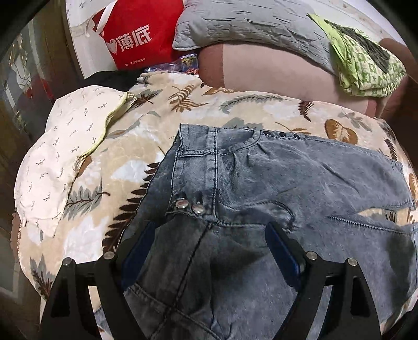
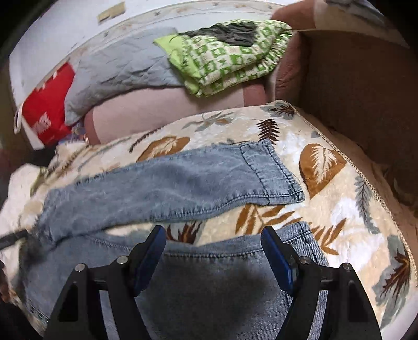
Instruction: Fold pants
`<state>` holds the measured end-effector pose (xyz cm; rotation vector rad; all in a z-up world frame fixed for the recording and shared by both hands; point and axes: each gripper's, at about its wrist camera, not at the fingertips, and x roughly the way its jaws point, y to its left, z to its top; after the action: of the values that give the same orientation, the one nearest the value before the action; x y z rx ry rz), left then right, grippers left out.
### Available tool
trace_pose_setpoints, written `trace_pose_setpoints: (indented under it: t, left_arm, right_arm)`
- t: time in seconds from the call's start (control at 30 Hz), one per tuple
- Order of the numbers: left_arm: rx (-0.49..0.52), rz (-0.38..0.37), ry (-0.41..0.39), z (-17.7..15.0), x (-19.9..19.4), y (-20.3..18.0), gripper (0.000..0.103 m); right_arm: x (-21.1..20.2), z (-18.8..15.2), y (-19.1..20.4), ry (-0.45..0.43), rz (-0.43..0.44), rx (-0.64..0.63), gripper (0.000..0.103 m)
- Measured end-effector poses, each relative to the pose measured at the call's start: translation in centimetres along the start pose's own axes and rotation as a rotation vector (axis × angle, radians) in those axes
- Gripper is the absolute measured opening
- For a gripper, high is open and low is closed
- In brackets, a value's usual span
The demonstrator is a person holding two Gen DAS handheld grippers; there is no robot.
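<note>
Light blue denim pants (image 1: 261, 177) lie spread on a leaf-patterned blanket (image 1: 146, 146). In the left wrist view the waistband with two metal snaps (image 1: 189, 205) faces me. My left gripper (image 1: 209, 232) is open, its jaws wide apart just over the waist and fly area. In the right wrist view the far leg (image 2: 183, 183) stretches across, its hem (image 2: 271, 172) at the right. The near leg (image 2: 222, 274) lies under my right gripper (image 2: 213, 235), which is open above its hem edge. Neither holds cloth.
A white patterned pillow (image 1: 65, 146) lies left of the pants. Behind are a red bag (image 1: 135, 34), a grey quilted pillow (image 1: 250, 23) and folded green patterned cloth (image 2: 227, 57). A brown board (image 2: 352, 86) stands at the bed's right edge (image 2: 365, 183).
</note>
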<state>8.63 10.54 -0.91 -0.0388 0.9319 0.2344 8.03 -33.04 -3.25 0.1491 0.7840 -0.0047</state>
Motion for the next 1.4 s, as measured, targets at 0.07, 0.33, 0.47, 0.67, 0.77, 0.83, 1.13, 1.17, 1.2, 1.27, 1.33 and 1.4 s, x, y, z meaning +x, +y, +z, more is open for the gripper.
trace_pose_setpoints:
  t: [0.07,0.33,0.47,0.67,0.77,0.83,1.13,1.17,1.2,1.27,1.33,1.4]
  left_arm:
    - [0.004,0.002,-0.004,-0.2,-0.1,-0.3,0.087]
    - [0.022,0.006,0.011,-0.8,0.1,-1.2,0.087]
    - [0.023,0.005,0.013,-0.9,0.1,-1.3,0.087]
    - [0.013,0.003,0.016,-1.0,0.3,-0.9,0.087]
    - [0.007,0.001,0.021,-1.1,0.4,-0.7,0.087]
    - [0.005,0.002,0.021,-1.1,0.4,-0.6,0.087]
    - [0.003,0.003,0.018,-1.2,0.2,-0.6,0.087]
    - [0.005,0.003,0.022,-1.3,0.3,-0.7,0.087]
    - [0.006,0.002,0.025,-1.3,0.3,-0.7,0.087]
    - [0.007,0.0,0.022,-1.3,0.3,-0.8,0.087]
    - [0.008,-0.006,0.023,-1.3,0.2,-1.0,0.087]
    - [0.011,-0.009,0.018,-1.2,0.0,-1.0,0.087]
  right_arm:
    - [0.2,-0.4,0.1,0.005,0.012,-0.004,0.078]
    - [0.3,-0.5,-0.8,0.009,0.021,0.036,0.078]
    - [0.5,-0.5,-0.9,0.011,0.022,0.045,0.078]
    - [1.0,-0.6,-0.5,0.028,0.019,0.033,0.078]
    - [1.1,-0.7,-0.4,0.031,0.014,0.03,0.078]
    - [1.1,-0.8,-0.4,0.032,0.012,0.031,0.078]
    - [1.1,-0.8,-0.3,0.029,0.016,0.027,0.078]
    - [1.1,-0.8,-0.3,0.028,0.015,0.028,0.078]
    - [1.1,-0.8,-0.3,0.027,0.016,0.029,0.078]
    - [1.0,-0.8,-0.4,0.024,0.016,0.03,0.078]
    - [1.0,-0.7,-0.4,0.026,0.016,0.03,0.078]
    - [1.0,-0.7,-0.4,0.03,0.021,0.032,0.078]
